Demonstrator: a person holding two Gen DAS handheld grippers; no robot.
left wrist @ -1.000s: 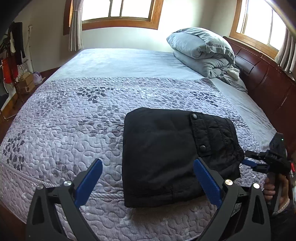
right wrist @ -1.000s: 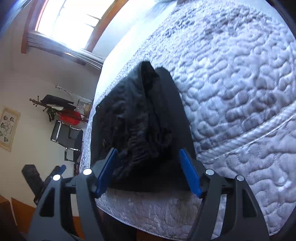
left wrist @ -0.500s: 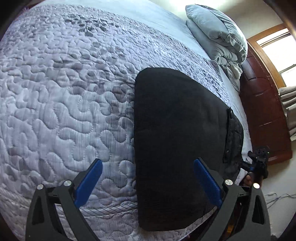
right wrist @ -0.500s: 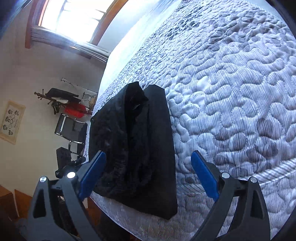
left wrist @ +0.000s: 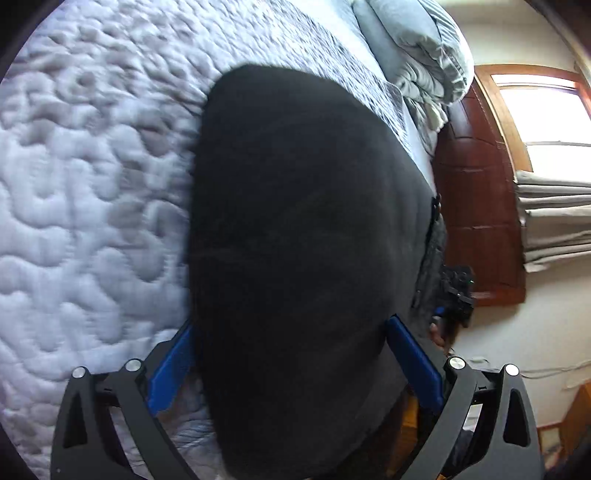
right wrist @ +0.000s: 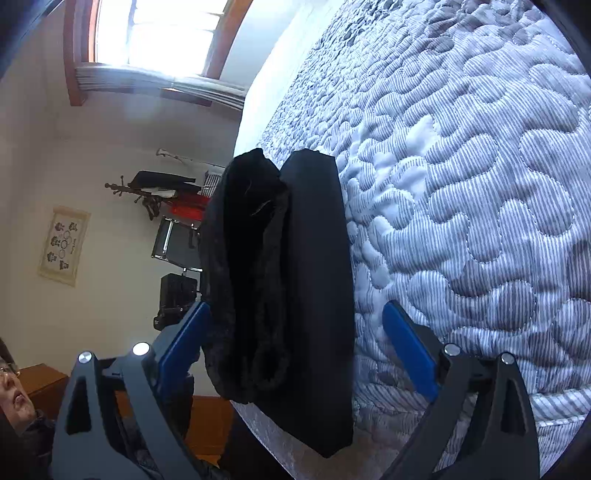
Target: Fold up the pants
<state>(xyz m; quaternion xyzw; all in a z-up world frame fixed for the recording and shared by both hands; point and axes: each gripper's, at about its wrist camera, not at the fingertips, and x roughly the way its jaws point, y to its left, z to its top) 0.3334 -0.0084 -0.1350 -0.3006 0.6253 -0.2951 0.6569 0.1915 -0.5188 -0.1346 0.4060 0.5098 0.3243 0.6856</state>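
The black pants (left wrist: 303, 236) lie folded into a thick stack on the quilted bedspread (left wrist: 81, 206) near the bed's edge. My left gripper (left wrist: 291, 332) is open, its blue fingers (left wrist: 413, 362) straddling one end of the stack. My right gripper (right wrist: 295, 328) is open too, its blue fingers (right wrist: 406, 350) on either side of the other end of the pants (right wrist: 288, 280), where the fuzzy waistband layers show side on. The right gripper also shows in the left wrist view (left wrist: 456, 295) beyond the pants.
Folded grey bedding (left wrist: 413, 40) sits at the head of the bed by the wooden headboard (left wrist: 476, 206). A window (right wrist: 162, 33), a coat rack (right wrist: 159, 188) and a chair (right wrist: 177, 243) stand past the bed. A person's face (right wrist: 11, 387) shows at lower left.
Both grippers have moved in close to the folded pants, so each now straddles an end of the stack. The left view has tilted and come much nearer.
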